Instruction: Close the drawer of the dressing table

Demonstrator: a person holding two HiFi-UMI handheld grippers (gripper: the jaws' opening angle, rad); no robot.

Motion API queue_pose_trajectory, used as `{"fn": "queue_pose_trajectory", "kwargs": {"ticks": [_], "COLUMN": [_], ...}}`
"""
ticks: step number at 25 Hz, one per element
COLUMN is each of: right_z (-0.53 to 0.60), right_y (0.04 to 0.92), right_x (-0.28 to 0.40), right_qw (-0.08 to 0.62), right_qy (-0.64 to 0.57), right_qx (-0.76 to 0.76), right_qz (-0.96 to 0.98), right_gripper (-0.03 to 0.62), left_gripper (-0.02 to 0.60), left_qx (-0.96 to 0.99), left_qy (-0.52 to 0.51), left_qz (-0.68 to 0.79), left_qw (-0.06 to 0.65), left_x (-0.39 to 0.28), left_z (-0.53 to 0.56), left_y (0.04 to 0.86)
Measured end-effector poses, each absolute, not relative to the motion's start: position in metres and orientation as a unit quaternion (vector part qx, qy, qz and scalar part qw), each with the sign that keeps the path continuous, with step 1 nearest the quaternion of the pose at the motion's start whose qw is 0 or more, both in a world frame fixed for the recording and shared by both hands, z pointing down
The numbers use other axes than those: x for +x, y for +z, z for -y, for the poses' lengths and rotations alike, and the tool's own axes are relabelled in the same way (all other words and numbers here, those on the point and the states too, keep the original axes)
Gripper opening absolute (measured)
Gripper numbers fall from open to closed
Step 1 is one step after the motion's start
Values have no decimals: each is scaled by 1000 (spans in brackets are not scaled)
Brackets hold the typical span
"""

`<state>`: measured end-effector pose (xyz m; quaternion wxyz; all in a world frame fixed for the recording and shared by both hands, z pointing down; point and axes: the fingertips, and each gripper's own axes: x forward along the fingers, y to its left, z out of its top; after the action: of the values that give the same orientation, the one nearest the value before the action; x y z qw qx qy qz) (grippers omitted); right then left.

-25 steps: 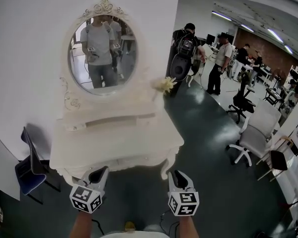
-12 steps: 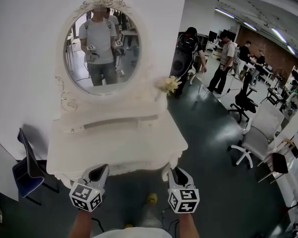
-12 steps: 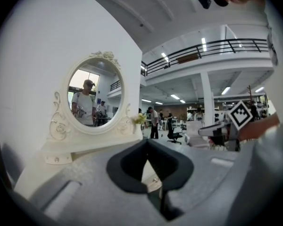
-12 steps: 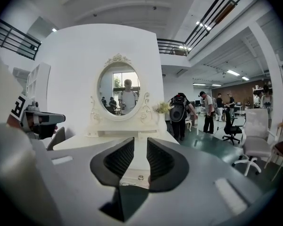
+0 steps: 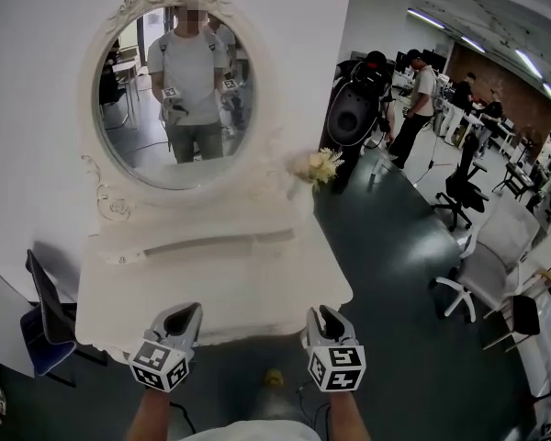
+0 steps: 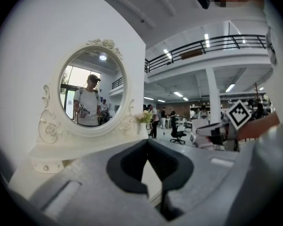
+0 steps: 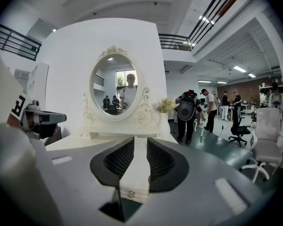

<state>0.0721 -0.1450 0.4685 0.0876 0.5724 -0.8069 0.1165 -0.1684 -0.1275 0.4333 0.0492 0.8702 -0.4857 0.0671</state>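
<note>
The left tongs hover at the near edge of the white counter, below the oval mirror, tips pressed together on nothing. Also below the mirror, the drawer shows only as a cream front with a small knob; how far out it stands is unclear. The right tongs, slightly spread, frame that knob without touching it. Flowers stand right of the mirror.
</note>
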Motion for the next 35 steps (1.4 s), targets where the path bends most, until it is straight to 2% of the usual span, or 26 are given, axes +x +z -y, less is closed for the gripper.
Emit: {"fn": "queue_pose_trajectory", "kwargs": {"ticks": [17, 30, 35], "right_z": [318, 371, 387], "right_y": [490, 516, 538], "right_x": [106, 100, 86], "right_qw": [115, 135, 146], "right_qy": [136, 157, 169], "right_qx": [516, 487, 480], "right_qz": [838, 848, 848], "right_gripper": [69, 69, 69], "left_gripper": [-2, -2, -2], "left_qx": [841, 831, 826], "left_qy": [79, 94, 99], "left_qz": [529, 541, 542], "left_qw": [80, 89, 115], "left_x": [-120, -110, -121], "left_z": [281, 326, 343], "left_y": [446, 454, 480]}}
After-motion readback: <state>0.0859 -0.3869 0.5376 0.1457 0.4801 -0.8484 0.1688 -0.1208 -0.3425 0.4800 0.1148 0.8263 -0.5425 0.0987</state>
